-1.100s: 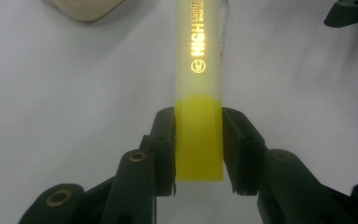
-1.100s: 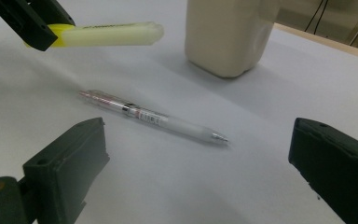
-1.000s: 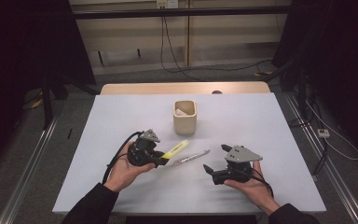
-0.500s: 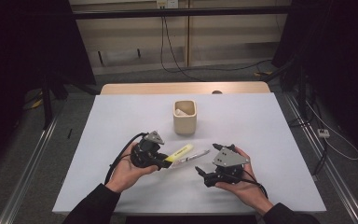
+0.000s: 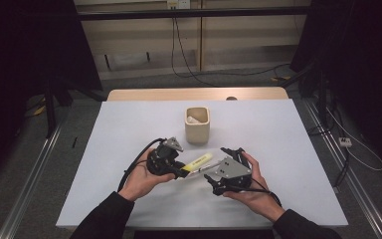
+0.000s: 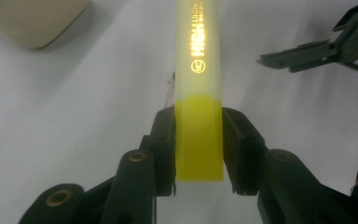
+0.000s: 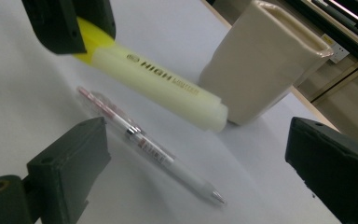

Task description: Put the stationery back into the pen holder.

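Highlighter [image 5: 197, 162] sits pinched by its bright yellow cap end between the fingers [image 6: 165, 140] of the left gripper [image 5: 176, 170], its pale barrel jutting out toward two o'clock over the tabletop [image 5: 288, 149], short of the beige cup [image 5: 197, 125] at twelve o'clock. Such a short hold on the cap alone looks risky: the barrel could pivot and droop, or the cap could pull off and drop the body. Just beneath lies a clear pen [image 7: 149, 149] on the tabletop, with the right gripper [image 5: 210, 177] at four o'clock of it, fingers [image 7: 70, 163] spread wide and empty. If that gripper closes in, it may knock the highlighter's free end, or nudge the pen so it rolls away. A tilted barrel could also catch the cup's rim and tip the cup.
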{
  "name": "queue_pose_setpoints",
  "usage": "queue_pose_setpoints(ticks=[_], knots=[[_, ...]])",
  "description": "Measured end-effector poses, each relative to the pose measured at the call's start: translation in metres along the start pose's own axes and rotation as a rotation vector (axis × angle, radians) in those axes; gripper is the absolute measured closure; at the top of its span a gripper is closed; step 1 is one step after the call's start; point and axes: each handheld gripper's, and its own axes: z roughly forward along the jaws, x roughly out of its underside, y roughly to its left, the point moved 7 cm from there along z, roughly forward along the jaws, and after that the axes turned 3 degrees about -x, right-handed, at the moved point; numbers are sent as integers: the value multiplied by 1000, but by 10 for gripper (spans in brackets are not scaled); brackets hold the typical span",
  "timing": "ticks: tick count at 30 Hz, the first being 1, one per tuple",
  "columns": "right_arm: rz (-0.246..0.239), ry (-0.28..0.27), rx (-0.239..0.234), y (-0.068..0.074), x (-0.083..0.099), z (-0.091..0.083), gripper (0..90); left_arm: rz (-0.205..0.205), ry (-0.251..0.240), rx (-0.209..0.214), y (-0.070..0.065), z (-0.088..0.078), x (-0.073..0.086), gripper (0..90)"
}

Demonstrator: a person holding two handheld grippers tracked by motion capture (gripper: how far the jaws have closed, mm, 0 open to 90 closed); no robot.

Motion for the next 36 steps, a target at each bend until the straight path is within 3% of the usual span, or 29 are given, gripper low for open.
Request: queue_pose_setpoints(ticks=[7,11,22,27,32,36], knots=[[-150,34,57,2,5,1,124,54,30,21,-7,5,-10,672],[-220,46,83,3,5,0,153,50,35,27,-9,7,-10,672],[-486,71,156,9,3,1,294,70,56,41,-11,13,-18,672],[-536,83,186,12,4,1,369,72,64,54,-13,17,-21,672],[-640,101,213,13,5,2,440,74,73,59,-14,19,-24,672],[-673,108,226,15,6,2,498,77,81,64,-15,20,-25,672]])
